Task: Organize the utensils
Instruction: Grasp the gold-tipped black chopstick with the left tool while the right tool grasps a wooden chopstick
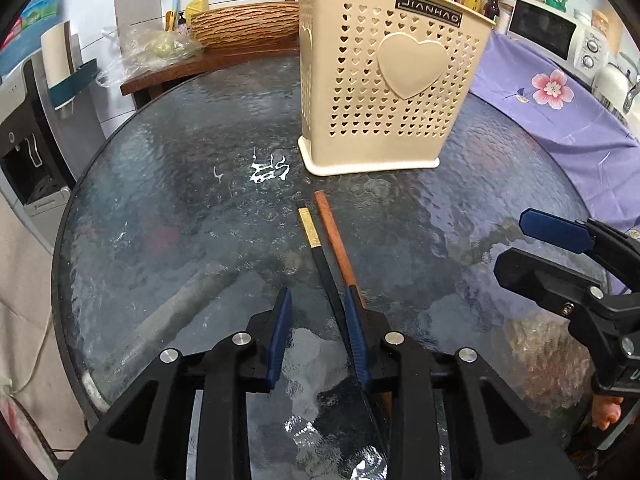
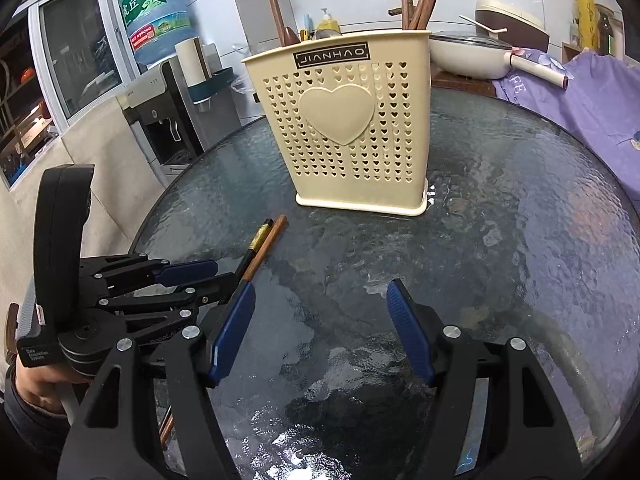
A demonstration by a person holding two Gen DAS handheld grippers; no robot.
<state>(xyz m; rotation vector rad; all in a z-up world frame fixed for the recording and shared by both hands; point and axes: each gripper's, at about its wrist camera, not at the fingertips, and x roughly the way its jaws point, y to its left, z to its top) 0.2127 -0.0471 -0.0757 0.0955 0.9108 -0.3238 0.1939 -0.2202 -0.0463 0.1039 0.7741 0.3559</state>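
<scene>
In your left wrist view, your left gripper [image 1: 318, 336] is spread wide, holding nothing; the black chopstick [image 1: 320, 248] and brown chopstick [image 1: 334, 236] lie on the table [image 1: 160, 200] beside its right finger. The holder [image 1: 384, 80] stands beyond, utensil handles rising from it.

In your right wrist view, your right gripper [image 2: 322, 332] gapes open and empty. The holder [image 2: 352, 128] carries wooden handles [image 2: 420, 4]; both chopsticks lie left, near your left gripper [image 2: 192, 276].

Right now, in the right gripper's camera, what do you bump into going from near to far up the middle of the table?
right gripper → bare glass table → cream utensil holder → wooden utensils sticking out of its top.
</scene>
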